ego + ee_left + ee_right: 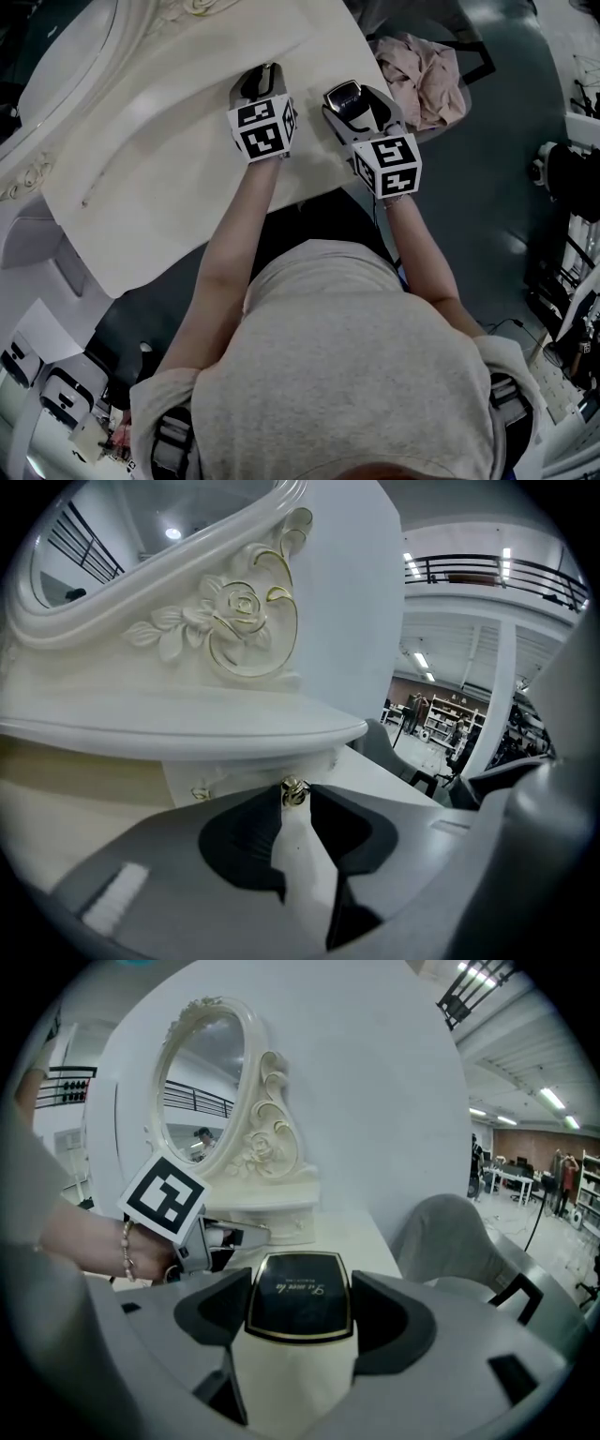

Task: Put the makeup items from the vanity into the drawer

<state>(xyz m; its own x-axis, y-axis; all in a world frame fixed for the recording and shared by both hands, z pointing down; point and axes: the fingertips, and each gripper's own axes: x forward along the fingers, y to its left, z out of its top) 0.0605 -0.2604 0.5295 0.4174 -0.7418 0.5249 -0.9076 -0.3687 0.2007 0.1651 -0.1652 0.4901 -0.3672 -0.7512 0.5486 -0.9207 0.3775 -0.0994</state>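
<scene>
My left gripper (297, 799) is at the front of a small white drawer (244, 772) under the mirror shelf. Its two tips sit close on either side of the drawer's little gold knob (293, 790) and touch it. In the head view this gripper (261, 84) hangs over the white vanity top (159, 178). My right gripper (300, 1302) is shut on a cream makeup bottle (298, 1372) with a black, gold-rimmed cap (300, 1305). In the head view the right gripper (361, 103) holds the bottle just right of the left one, near the vanity's right edge.
An ornate oval mirror (202, 1082) with carved roses stands at the back of the vanity. A second small gold knob (200, 792) lies left of the gripped one. A grey chair with pink cloth (422, 75) stands right of the vanity. The person's body fills the near side.
</scene>
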